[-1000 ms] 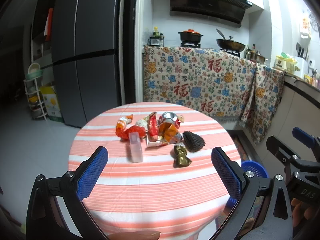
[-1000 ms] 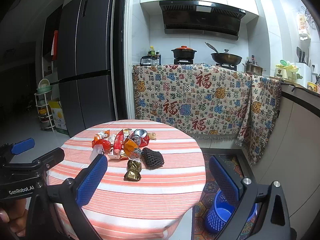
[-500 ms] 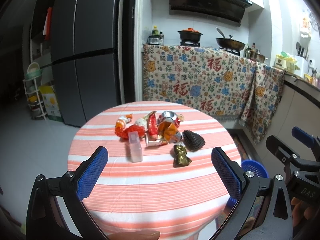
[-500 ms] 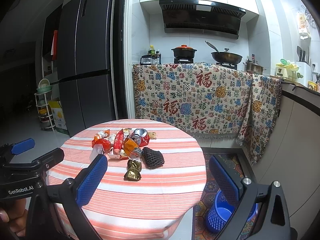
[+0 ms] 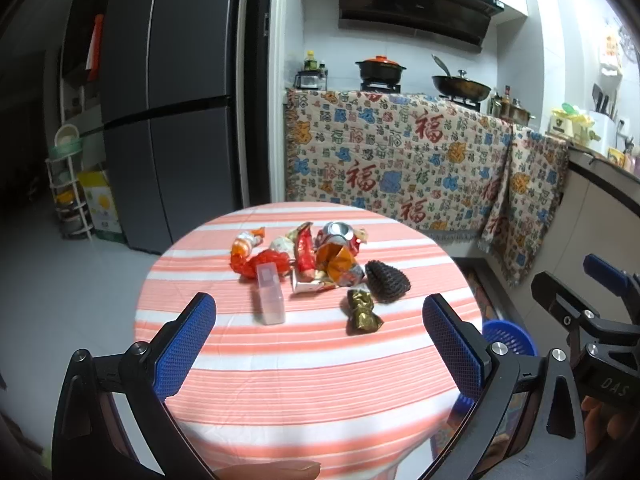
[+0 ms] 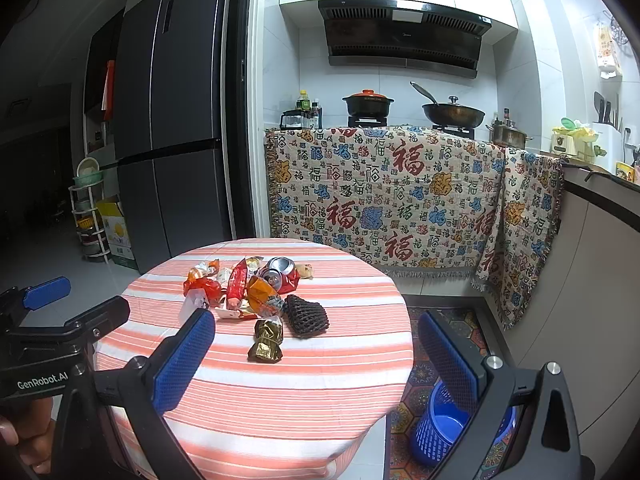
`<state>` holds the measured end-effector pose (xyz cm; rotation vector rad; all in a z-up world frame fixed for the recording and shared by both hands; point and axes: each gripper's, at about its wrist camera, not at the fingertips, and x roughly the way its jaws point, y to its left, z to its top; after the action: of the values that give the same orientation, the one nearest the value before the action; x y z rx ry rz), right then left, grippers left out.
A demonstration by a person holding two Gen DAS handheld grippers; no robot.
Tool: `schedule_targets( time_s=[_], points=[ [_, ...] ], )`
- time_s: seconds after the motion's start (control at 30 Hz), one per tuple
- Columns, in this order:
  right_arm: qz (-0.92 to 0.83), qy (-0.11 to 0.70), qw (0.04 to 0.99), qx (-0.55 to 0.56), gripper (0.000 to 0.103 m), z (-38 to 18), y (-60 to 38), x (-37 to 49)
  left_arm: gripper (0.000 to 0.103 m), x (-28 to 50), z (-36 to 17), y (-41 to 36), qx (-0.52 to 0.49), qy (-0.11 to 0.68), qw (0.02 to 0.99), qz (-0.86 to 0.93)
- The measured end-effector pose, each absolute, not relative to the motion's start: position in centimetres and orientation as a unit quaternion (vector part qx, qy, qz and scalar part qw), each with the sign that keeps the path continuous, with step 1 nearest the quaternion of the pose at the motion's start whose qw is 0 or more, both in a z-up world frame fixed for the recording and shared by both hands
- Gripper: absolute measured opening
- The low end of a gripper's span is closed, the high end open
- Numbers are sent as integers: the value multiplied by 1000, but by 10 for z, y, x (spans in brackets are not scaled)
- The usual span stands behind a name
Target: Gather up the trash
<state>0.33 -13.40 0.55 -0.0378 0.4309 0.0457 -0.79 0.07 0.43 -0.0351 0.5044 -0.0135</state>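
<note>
A pile of trash lies on a round table with an orange-striped cloth [image 5: 304, 380] [image 6: 280, 400]: a crushed red can [image 5: 338, 234] [image 6: 282, 270], red and orange wrappers [image 5: 304, 252] [image 6: 240, 284], a clear plastic box [image 5: 271, 298], a black foam net [image 5: 386, 280] [image 6: 306, 314] and a crumpled gold wrapper [image 5: 362, 312] [image 6: 267, 340]. My left gripper [image 5: 320, 344] hangs open over the table's near edge, short of the pile. Open as well, my right gripper [image 6: 316, 360] sits by the table's right side. A blue waste basket [image 6: 440, 424] [image 5: 506, 340] stands on the floor right of the table.
A dark fridge [image 5: 176, 100] stands behind on the left with a small rack [image 5: 70, 196] beside it. A patterned cloth [image 6: 384, 204] drapes the counter that carries a pot [image 6: 368, 104] and a wok [image 6: 454, 112]. A grey counter front [image 6: 592, 280] runs along the right.
</note>
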Motion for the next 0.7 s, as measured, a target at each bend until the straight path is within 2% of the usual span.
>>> schedule_targets(
  time_s=[0.7],
  points=[
    [23, 221, 975, -17, 103, 0, -136, 9, 103, -2, -6, 16, -24, 263, 965, 4]
  ],
)
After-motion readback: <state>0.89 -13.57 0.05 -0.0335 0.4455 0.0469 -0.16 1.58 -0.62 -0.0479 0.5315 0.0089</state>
